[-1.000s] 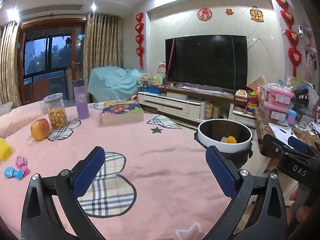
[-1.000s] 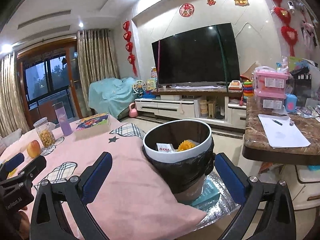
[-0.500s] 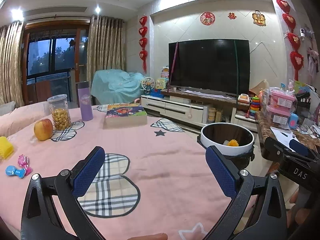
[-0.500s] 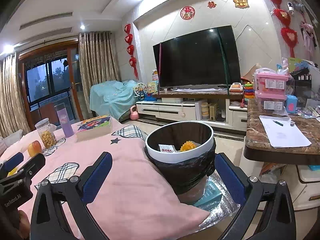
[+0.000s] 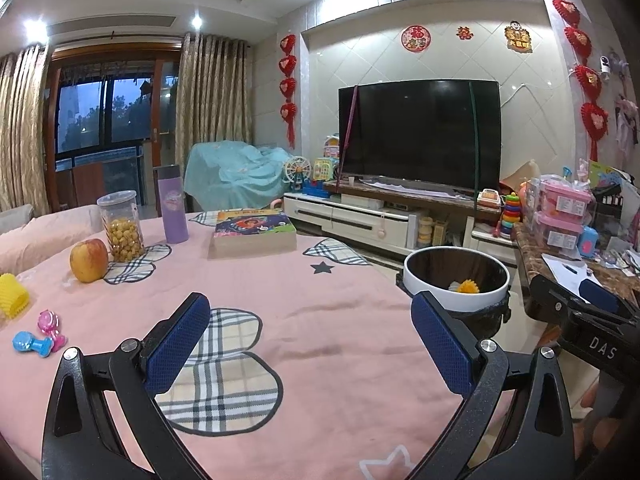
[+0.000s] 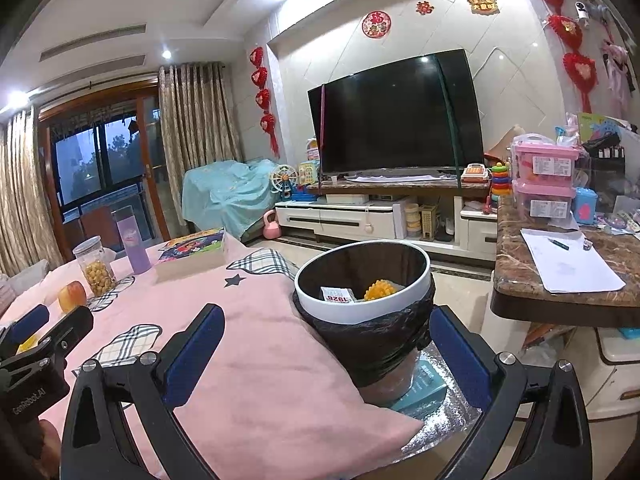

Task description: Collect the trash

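I'm looking across a table under a pink cloth (image 5: 320,320) with plaid heart patches, in a living room with a dark television (image 5: 420,136) on the far wall. My left gripper (image 5: 310,344) hangs above the cloth, jaws spread wide and holding nothing. My right gripper (image 6: 326,360) is likewise spread and empty, just short of the trash bin (image 6: 364,312), which stands beside the table's edge, lined with a black bag. The right view shows a white packet (image 6: 338,295) and a yellow spiky ball (image 6: 380,289) inside the bin. Only the left view shows the pink and blue toys (image 5: 38,334) and a yellow roller (image 5: 12,294) at the cloth's left edge, near an apple (image 5: 89,260).
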`<state>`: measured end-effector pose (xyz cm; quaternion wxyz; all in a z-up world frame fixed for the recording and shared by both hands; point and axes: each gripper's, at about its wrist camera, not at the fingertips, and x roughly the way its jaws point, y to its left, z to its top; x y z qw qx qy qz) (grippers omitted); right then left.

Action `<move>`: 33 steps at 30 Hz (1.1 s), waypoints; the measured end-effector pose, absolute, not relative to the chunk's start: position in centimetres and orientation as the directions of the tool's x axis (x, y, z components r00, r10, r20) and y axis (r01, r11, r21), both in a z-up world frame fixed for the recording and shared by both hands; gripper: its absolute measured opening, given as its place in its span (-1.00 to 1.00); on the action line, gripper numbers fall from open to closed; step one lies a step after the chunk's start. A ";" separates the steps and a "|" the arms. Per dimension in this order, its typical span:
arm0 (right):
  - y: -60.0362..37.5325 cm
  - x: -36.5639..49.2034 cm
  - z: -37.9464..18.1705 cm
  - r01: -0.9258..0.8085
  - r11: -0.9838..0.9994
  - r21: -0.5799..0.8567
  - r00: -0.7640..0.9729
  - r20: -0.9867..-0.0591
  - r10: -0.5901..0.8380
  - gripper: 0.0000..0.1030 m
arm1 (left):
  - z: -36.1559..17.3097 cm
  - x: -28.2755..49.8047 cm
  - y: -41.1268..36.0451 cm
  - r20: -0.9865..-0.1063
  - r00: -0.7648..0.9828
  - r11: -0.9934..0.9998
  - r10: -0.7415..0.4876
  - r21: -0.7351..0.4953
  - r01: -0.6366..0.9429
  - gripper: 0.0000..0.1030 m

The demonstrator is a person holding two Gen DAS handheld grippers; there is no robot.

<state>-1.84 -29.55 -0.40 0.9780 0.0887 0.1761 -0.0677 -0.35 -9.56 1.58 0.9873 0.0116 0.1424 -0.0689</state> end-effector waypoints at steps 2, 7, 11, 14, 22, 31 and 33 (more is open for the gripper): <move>-29.4 -1.8 -0.4 0.161 0.976 0.148 0.929 -0.357 -0.099 1.00 | 1.6 -0.4 -9.6 -0.284 0.949 0.990 -0.134 0.003 0.141 1.00; -29.3 -1.8 -0.4 0.156 0.977 0.146 0.929 -0.358 -0.095 1.00 | 1.5 -0.3 -9.6 -0.290 0.947 0.989 -0.141 0.003 0.148 1.00; -29.2 -1.9 -0.4 0.157 0.976 0.148 0.929 -0.359 -0.095 1.00 | 1.5 -0.2 -9.6 -0.295 0.945 0.988 -0.144 0.004 0.151 1.00; -29.2 -1.9 -0.3 0.156 0.976 0.151 0.929 -0.359 -0.093 1.00 | 1.4 -0.2 -9.6 -0.297 0.943 0.988 -0.150 0.002 0.157 1.00; -29.2 -2.0 -0.3 0.153 0.976 0.154 0.930 -0.358 -0.089 1.00 | 1.3 -0.1 -9.7 -0.301 0.942 0.988 -0.150 0.001 0.157 1.00; -29.1 -2.1 -0.3 0.149 0.976 0.160 0.929 -0.360 -0.083 1.00 | 1.1 0.0 -9.7 -0.307 0.939 0.987 -0.155 -0.002 0.163 1.00; -29.1 -2.1 -0.3 0.149 0.976 0.161 0.930 -0.358 -0.083 1.00 | 1.1 0.0 -9.7 -0.307 0.939 0.987 -0.155 -0.002 0.162 1.00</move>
